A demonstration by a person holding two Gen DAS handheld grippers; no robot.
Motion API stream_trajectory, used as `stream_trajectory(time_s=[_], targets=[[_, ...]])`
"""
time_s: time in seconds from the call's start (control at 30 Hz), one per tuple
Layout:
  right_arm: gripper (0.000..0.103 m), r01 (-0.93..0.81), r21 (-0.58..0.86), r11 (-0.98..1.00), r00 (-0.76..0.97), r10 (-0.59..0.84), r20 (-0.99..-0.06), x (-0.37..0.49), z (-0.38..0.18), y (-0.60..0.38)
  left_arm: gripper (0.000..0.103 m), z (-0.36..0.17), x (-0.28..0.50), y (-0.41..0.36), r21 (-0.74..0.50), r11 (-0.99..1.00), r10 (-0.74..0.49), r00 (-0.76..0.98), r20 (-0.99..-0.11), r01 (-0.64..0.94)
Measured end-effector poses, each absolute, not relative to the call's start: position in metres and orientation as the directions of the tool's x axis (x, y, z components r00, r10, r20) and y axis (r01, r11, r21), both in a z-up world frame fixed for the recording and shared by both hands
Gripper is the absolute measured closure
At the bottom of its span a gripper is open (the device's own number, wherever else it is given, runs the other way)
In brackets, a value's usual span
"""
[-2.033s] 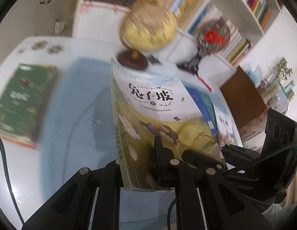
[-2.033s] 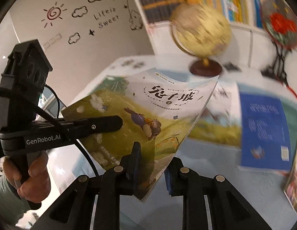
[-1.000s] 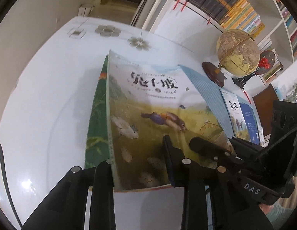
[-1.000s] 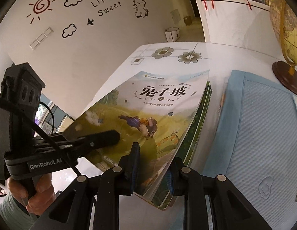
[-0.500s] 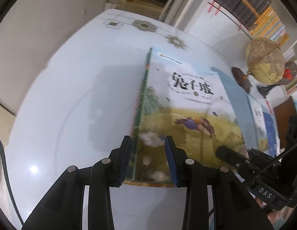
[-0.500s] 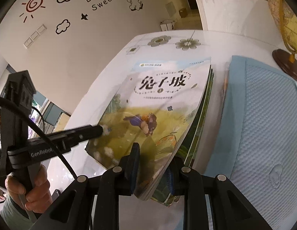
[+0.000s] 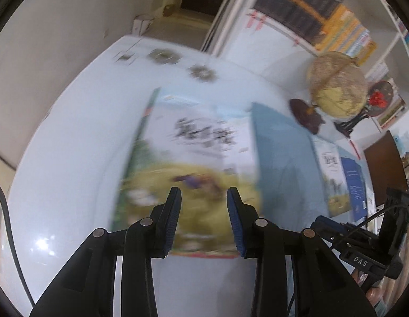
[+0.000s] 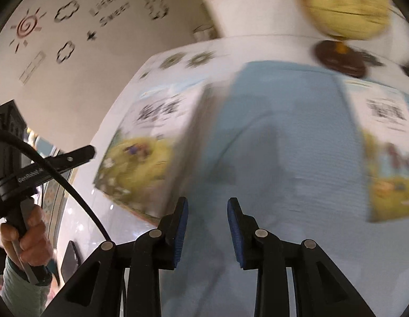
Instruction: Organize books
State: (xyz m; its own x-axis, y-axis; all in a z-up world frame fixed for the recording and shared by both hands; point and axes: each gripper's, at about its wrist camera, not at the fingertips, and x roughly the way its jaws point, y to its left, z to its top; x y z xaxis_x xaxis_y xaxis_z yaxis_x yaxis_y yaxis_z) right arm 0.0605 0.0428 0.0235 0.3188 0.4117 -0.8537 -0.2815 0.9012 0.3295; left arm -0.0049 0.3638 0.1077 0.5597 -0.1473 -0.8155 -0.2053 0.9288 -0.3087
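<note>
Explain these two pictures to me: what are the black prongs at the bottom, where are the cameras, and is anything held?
No robot: a person holds a two-finger gripper in each hand, each with a fisheye camera looking along its fingers. One picture looks past the left gripper, the other past the right gripper. Both are open, holding nothing. On the white table lie a yellow book on a green one, a blue mat, more books and a globe. Both pictures are motion-blurred.

Yellow-green meadow under a white band with black lettering on the top book (image 7: pixel 193 158). Pale blue, finely ribbed mat (image 8: pixel 278 137). White table (image 7: pixel 72 158) with grey flower prints. Yellowish globe (image 7: pixel 336 84) on dark brown base. Blue pads (image 8: pixel 182 227) on black fingers.
</note>
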Motion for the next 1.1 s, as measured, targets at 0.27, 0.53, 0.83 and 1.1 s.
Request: stream_trajectory(time_s=[0.27,0.53,0.83,1.1], targets=[[0.056,-0.133,0.316,0.939,0.379,0.343,-0.859,0.073,0.027,-0.107,0.037,0.118,0.03,0.224,-0.355,0.929,-0.239,0.56,-0.793,-0.106],[0.056,-0.121,0.308,0.944,0.3,0.33,-0.895,0.092,-0.011,-0.197,0.037,0.063,0.097,0.097,-0.335,0.937,-0.254,0.466,-0.848,-0.099],[0.055,-0.22,0.18,0.959,0.326,0.247,-0.913,0.119,-0.015,-0.188,0.037,0.026,0.122,0.069,-0.31,0.932,-0.213,0.411,-0.887,-0.186],[0.055,-0.2,0.145,0.969,0.363,0.211,-0.907,0.172,-0.014,-0.186,0.037,0.026,0.141,0.072,-0.299,0.94,-0.207,0.42,-0.884,-0.165]])
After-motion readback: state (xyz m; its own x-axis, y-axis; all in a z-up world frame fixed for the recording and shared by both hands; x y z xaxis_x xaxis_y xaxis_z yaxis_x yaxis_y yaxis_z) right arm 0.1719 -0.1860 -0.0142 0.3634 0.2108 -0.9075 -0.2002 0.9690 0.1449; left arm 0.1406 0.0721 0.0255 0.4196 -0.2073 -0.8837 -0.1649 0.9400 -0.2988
